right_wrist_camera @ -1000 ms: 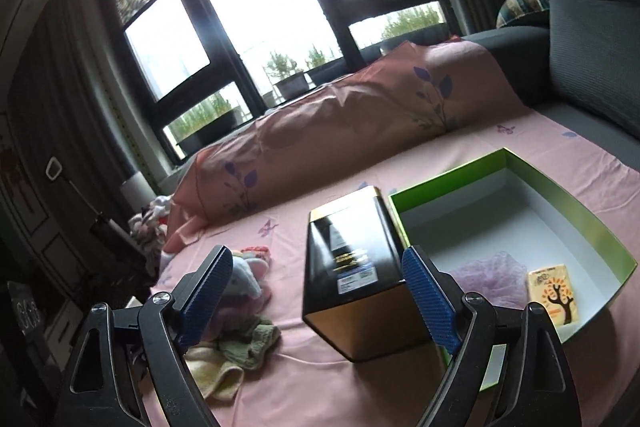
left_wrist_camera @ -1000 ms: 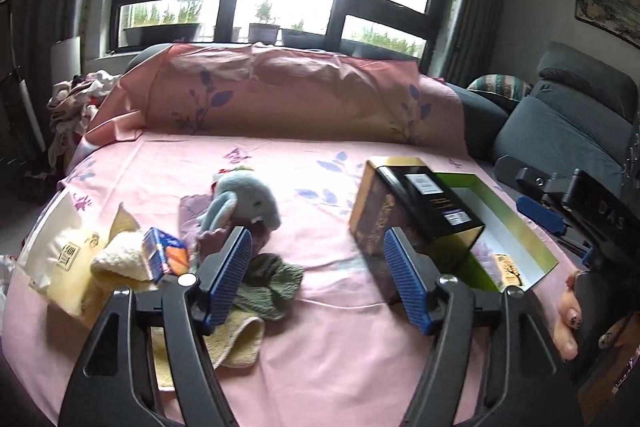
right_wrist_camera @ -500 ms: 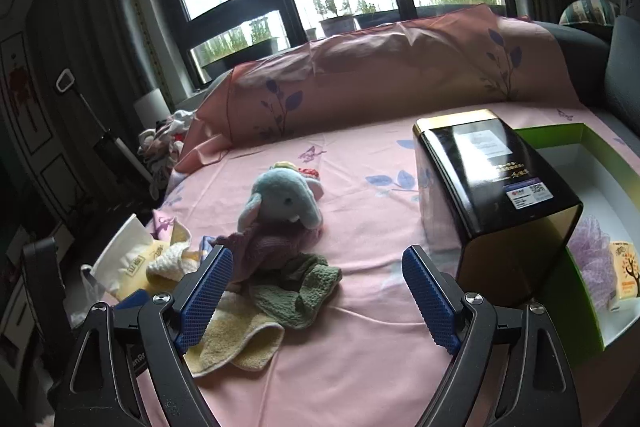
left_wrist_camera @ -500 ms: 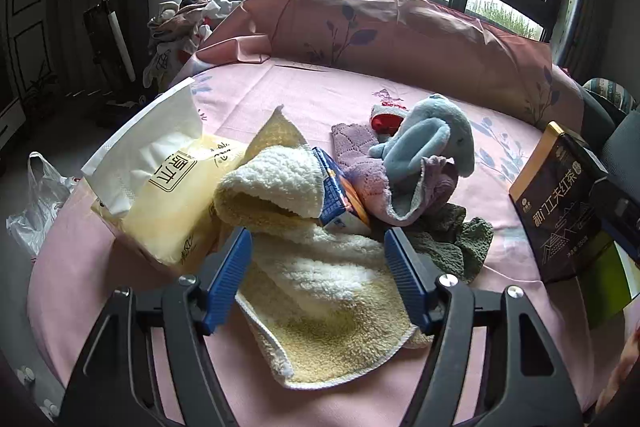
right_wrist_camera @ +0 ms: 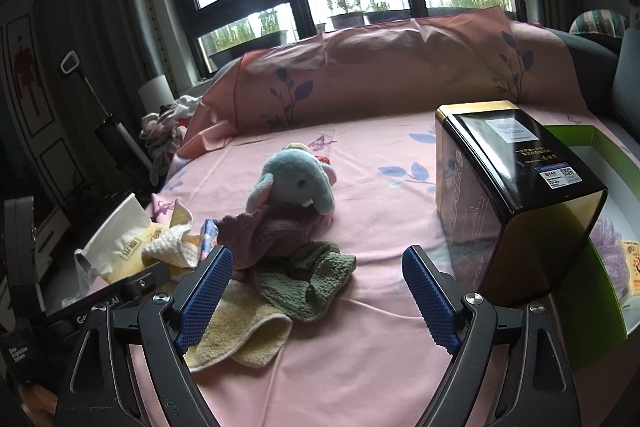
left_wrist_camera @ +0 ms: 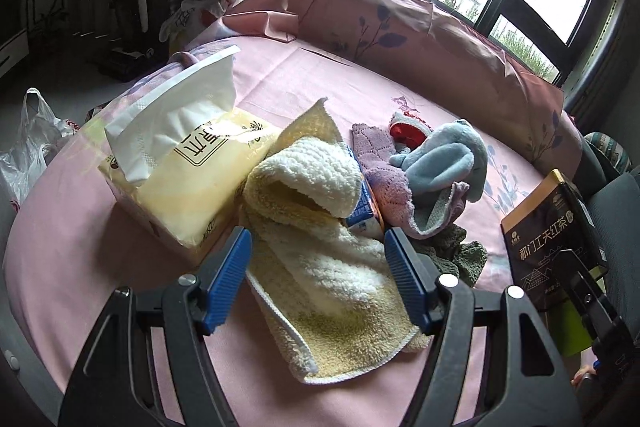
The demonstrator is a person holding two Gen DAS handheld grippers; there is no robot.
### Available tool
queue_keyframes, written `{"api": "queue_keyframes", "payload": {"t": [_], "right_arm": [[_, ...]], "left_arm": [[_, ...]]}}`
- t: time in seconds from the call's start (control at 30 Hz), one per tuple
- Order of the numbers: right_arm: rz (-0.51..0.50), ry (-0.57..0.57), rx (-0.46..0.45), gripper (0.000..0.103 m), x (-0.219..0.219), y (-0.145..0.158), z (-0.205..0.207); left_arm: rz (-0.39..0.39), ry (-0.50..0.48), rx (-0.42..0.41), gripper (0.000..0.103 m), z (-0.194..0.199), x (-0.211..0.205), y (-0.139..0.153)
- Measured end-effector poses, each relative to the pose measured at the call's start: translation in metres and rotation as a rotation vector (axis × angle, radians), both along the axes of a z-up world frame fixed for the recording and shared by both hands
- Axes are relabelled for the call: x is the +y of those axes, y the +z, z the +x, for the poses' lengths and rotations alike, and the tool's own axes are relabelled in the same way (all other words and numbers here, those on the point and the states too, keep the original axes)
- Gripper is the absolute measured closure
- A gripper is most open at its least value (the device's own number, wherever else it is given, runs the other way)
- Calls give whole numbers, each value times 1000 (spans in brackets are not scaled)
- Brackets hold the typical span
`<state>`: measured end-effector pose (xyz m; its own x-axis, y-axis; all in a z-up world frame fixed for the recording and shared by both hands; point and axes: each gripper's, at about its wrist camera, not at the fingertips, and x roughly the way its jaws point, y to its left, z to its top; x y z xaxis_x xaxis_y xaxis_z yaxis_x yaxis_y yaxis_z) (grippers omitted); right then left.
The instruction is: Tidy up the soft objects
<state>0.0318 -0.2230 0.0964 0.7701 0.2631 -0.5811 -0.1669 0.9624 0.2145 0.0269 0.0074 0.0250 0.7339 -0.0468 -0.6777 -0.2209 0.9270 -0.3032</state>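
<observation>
Left gripper [left_wrist_camera: 318, 283] jaws wide apart, holding nothing, straddling the fluffy cream-and-yellow towel [left_wrist_camera: 320, 251] at lower centre. Right gripper [right_wrist_camera: 316, 297] also wide, empty, over the pink sheet [right_wrist_camera: 360, 355]. Soft pile mid-frame: blue plush elephant [right_wrist_camera: 296, 185] on the purple knit cloth [right_wrist_camera: 272, 231], green knit cloth [right_wrist_camera: 308, 281] just below. Black-and-gold tea tin [right_wrist_camera: 516, 195] right, touching the green-rimmed open box [right_wrist_camera: 588, 311].

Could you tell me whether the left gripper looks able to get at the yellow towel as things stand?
Probably yes: the left gripper is open, the yellow towel lies right between its fingers, and nothing covers that near part.
</observation>
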Motion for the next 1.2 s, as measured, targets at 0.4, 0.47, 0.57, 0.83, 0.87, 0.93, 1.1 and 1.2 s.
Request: {"api": "queue_keyframes", "payload": {"t": [0.4, 0.47, 0.57, 0.83, 0.87, 0.93, 1.1, 1.2], "right_arm": [[-5, -18, -2, 15, -4, 1, 1], [-4, -19, 0, 15, -5, 1, 1], [0, -21, 6, 15, -5, 1, 3], [2, -19, 13, 15, -5, -1, 3], [3, -19, 14, 15, -5, -1, 3], [6, -18, 18, 15, -5, -1, 3], [10, -24, 28, 15, -7, -1, 5], [16, -25, 32, 15, -9, -2, 6]], "left_arm": [[-9, 5, 14, 35, 1, 5, -2], [-9, 5, 18, 35, 1, 5, -2], [-8, 4, 20, 35, 1, 6, -2], [10, -2, 4, 35, 0, 2, 0], [7, -3, 8, 35, 0, 3, -1], [0, -3, 16, 35, 1, 3, -2], [-1, -4, 11, 36, 1, 3, -1], [5, -9, 3, 36, 0, 2, -1]]}}
